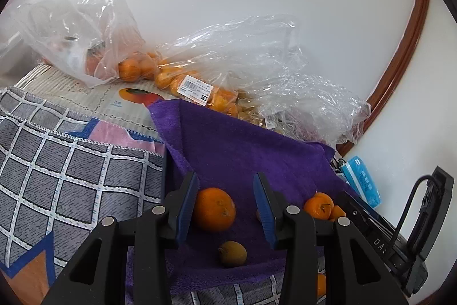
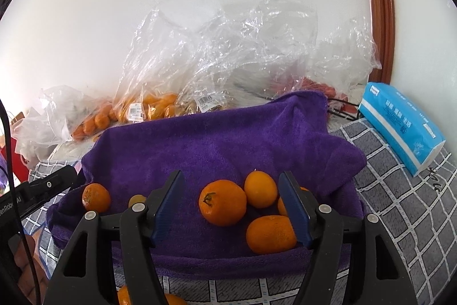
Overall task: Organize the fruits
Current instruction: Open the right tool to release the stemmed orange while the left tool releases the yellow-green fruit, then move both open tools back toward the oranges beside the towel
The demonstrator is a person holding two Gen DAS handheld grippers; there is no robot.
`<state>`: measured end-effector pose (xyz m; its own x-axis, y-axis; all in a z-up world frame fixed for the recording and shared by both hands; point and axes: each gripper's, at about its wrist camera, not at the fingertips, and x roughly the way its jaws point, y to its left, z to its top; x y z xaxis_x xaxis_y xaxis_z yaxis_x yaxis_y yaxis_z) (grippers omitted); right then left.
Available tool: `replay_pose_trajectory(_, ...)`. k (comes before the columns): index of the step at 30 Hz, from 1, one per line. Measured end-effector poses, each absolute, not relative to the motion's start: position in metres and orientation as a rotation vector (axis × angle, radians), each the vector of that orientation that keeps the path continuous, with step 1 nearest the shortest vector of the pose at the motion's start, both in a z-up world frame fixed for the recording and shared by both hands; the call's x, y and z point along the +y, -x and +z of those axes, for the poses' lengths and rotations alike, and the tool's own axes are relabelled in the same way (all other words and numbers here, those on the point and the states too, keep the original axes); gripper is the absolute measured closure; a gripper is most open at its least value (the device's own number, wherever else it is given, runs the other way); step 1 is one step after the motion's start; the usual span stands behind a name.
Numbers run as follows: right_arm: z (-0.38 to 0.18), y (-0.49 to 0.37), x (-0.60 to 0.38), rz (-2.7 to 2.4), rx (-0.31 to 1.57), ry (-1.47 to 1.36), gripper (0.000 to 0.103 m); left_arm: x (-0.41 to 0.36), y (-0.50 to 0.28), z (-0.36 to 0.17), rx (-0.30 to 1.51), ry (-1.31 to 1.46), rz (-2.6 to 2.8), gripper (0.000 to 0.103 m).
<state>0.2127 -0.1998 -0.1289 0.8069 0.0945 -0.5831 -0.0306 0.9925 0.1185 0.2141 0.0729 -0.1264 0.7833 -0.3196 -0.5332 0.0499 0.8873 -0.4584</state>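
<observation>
Closest in the left wrist view, the left gripper (image 1: 225, 205) points down at a purple towel (image 1: 242, 150), its blue pads standing apart with nothing pressed between them; an orange (image 1: 214, 209) lies on the towel in the gap, very near the left pad, though contact cannot be told, and well clear of the right one. Just nearer the camera sits a small brownish fruit (image 1: 232, 249), also on the towel. To the right, past the right finger, another orange with a stem (image 1: 318, 205) rests near the black body of the other tool. In the right wrist view, the right gripper (image 2: 231, 205) also stands open, wider, and grips nothing: a stemmed orange (image 2: 222, 203) lies loose between the pads, a yellower one (image 2: 260, 189) touches it behind, and a third orange (image 2: 270, 234) lies against the inner side of the right finger. Farther left on the same towel a lone orange (image 2: 96, 197) sits near the left tool's tip. The towel lies on a grey checked cloth (image 2: 400, 207), where a blue tissue pack (image 2: 400, 127) rests to the right. Beyond the towel, against the white wall, crumpled clear plastic bags (image 2: 200, 67) hold more oranges (image 2: 154, 105), with price labels stuck on them. A brown wooden frame (image 2: 380, 5) rises at the far right.
</observation>
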Motion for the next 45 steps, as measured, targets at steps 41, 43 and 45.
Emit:
replay_pose_trajectory(41, -0.159, -0.135, -0.152, 0.17, 0.816, -0.012, 0.049, 0.072, -0.213, -0.129, 0.658, 0.413, -0.147, 0.051)
replay_pose_trajectory(43, -0.16, -0.137, -0.155, 0.18, 0.821, -0.031, 0.049, 0.072, -0.213, -0.13, 0.658, 0.416, -0.144, 0.051)
replay_pose_trajectory(45, -0.161, -0.138, -0.155, 0.184, 0.824, -0.04, 0.049, 0.072, -0.214, -0.13, 0.662, 0.418, -0.141, 0.051)
